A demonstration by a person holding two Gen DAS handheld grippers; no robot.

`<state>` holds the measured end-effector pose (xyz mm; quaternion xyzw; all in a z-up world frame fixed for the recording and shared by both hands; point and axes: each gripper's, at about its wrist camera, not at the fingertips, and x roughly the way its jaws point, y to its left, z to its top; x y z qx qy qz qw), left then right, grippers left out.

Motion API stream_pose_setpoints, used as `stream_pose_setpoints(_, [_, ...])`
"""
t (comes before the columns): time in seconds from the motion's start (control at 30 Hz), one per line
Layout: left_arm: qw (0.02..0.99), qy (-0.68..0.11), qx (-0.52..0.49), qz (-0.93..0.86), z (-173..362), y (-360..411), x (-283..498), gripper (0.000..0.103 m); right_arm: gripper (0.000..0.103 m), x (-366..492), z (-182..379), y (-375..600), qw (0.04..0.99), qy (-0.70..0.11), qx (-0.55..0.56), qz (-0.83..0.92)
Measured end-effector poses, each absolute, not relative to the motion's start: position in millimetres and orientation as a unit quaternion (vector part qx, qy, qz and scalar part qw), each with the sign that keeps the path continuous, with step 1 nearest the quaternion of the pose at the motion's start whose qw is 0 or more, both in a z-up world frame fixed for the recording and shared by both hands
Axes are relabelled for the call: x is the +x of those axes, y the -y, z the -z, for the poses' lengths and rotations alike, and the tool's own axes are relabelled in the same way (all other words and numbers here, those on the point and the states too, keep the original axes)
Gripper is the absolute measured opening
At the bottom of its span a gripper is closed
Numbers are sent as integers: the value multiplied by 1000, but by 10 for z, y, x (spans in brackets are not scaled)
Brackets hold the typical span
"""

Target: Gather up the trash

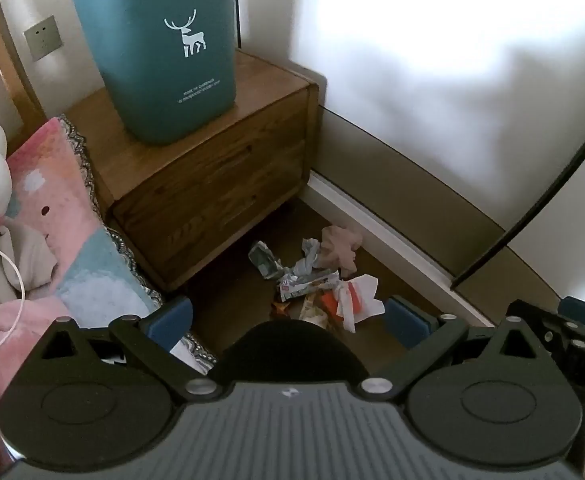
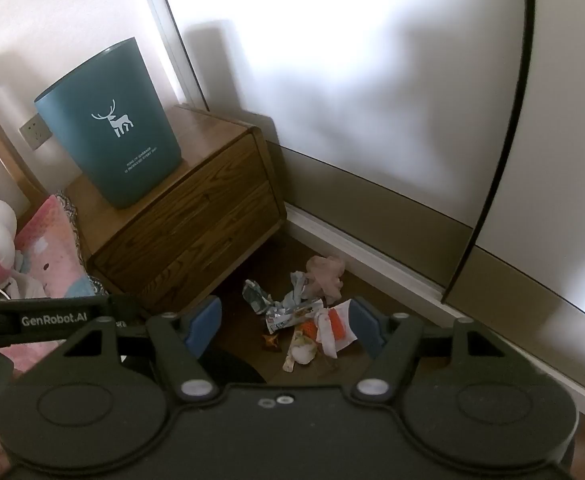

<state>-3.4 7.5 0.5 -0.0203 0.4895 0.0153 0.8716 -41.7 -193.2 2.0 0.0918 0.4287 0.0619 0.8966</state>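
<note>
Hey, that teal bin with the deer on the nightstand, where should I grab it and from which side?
Grip the teal bin at its top rim, coming from above with one finger inside the open mouth and one outside. The body looks too wide and smooth for open jaws to span, and it tapers downward, so a side pinch would likely slip.

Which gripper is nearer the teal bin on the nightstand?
Left, likely. The teal bin looms larger ahead of the left gripper; the right gripper sits further back and to the right, with the bin smaller.

Left hand-held gripper (image 1: 288, 318) is hovering with jaws spread wide, holding nothing; right hand-held gripper (image 2: 284, 326) is hovering alongside, also spread wide and holding nothing.
</note>
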Motion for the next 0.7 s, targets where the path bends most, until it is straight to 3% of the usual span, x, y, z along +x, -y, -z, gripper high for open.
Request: stream_pose_setpoints(0.7, [877,-479,-33,-11,-54,-105,-74,103,70,-427,-21,1936,897,-428,92,-60])
